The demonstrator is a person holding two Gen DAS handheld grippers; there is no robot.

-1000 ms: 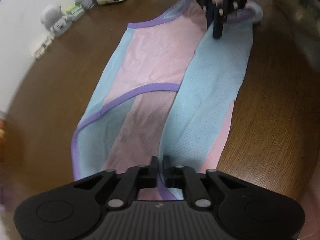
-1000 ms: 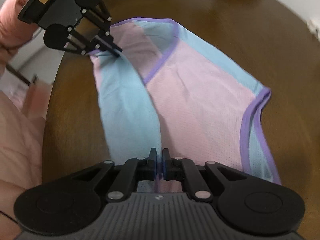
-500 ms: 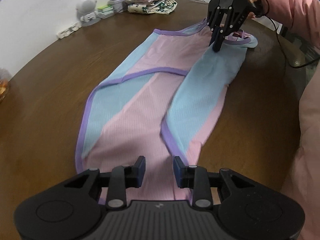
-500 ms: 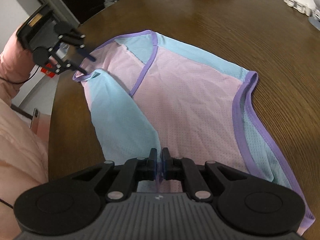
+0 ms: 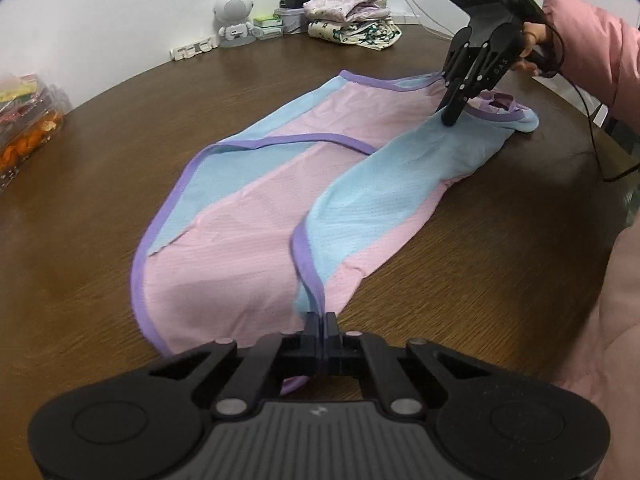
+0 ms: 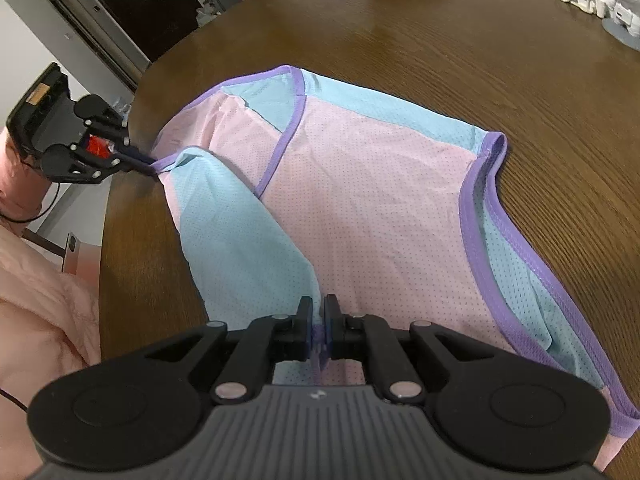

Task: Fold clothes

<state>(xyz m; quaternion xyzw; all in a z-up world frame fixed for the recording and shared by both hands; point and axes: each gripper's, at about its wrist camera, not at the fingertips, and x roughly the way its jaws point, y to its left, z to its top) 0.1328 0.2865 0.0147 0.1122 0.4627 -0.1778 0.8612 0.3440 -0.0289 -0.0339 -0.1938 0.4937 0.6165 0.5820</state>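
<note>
A pink, blue and purple-trimmed garment [image 5: 256,248] is lying spread on the brown surface [image 5: 100,128], reaching from the near edge toward the far right edge; one blue side panel [image 5: 384,200] is lying folded over onto the pink middle; the left claw [image 5: 321,322] is clenching the purple-trimmed corner of that panel near the near edge, its jaws pressed together on the cloth; the right claw [image 5: 450,118] is pinching the other end of the same panel near the far right edge, its jaws nearly together with purple trim between them in the right wrist view [image 6: 318,320]; a hand [image 5: 530,46] in a pink sleeve [image 5: 592,52] is gripping its handle; folded clothes [image 5: 352,20] and a white figurine [image 5: 234,20] are sitting along the far edge by the wall.
</note>
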